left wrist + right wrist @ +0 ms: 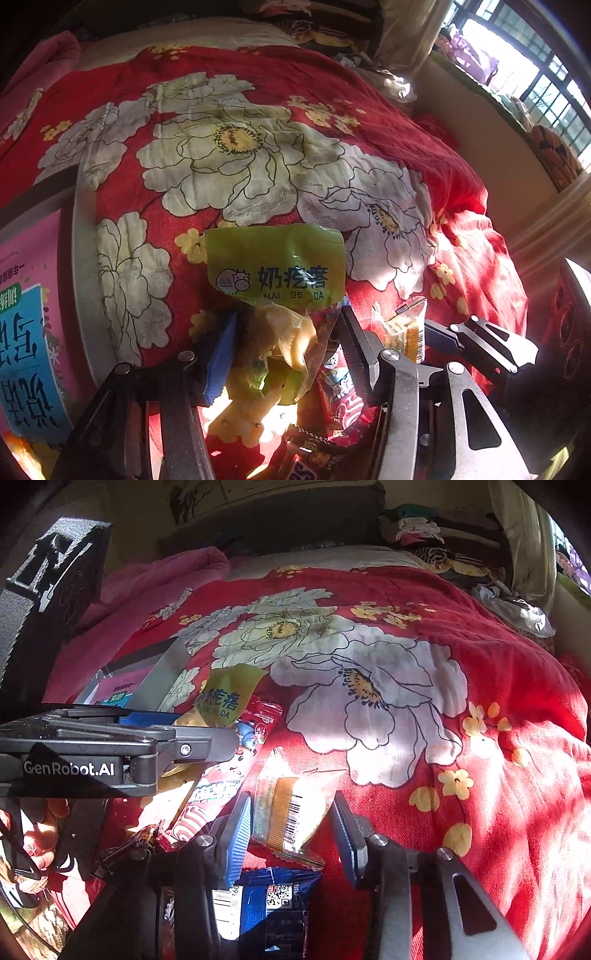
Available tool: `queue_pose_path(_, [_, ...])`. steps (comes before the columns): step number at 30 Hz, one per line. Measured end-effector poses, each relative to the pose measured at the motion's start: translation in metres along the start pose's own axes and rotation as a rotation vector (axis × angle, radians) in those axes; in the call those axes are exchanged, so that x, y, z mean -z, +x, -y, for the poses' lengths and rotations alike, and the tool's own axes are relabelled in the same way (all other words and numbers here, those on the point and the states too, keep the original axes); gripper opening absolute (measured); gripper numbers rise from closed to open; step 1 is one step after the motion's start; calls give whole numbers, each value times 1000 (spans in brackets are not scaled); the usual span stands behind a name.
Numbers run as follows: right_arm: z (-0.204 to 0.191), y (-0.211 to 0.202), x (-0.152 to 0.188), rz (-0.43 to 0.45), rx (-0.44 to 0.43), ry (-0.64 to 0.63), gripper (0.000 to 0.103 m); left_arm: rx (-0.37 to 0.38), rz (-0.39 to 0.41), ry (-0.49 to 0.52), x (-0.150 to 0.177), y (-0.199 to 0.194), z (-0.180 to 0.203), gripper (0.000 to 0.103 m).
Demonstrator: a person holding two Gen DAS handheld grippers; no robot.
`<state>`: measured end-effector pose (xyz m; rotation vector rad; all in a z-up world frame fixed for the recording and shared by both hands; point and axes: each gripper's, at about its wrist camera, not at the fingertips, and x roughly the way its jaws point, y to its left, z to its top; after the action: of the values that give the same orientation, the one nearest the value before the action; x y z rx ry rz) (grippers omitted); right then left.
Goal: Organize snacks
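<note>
Crinkly green plastic snack bag [275, 266] stands between the left gripper [286, 354] pads, half-closed; the right gripper [291, 834] brackets a small clear orange-striped packet [291, 808] on the red flowered bedspread [480, 686] — firm contact unclear. Slippery film may slide out.

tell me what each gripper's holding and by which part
Left gripper seems to pinch the green bag by its clear lower half. Right gripper straddles the orange packet's middle, pads apparently not yet touching.
</note>
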<state>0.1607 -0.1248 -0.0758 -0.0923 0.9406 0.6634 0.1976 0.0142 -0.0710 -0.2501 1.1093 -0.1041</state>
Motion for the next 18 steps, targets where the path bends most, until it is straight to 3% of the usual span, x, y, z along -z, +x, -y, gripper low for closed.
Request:
queue_pose_path(7, [1,2,1,-8,1,-4,39,5,2,-20,3,-3,-3,40])
queue_pose_path(12, [22,-4,2,16,-100,112,35,22,23,-57,8,-11,-9,38])
queue_pose_path(18, [24,-17,-1,73,-115,121,35,37,40,-87,21,-23,-16,38])
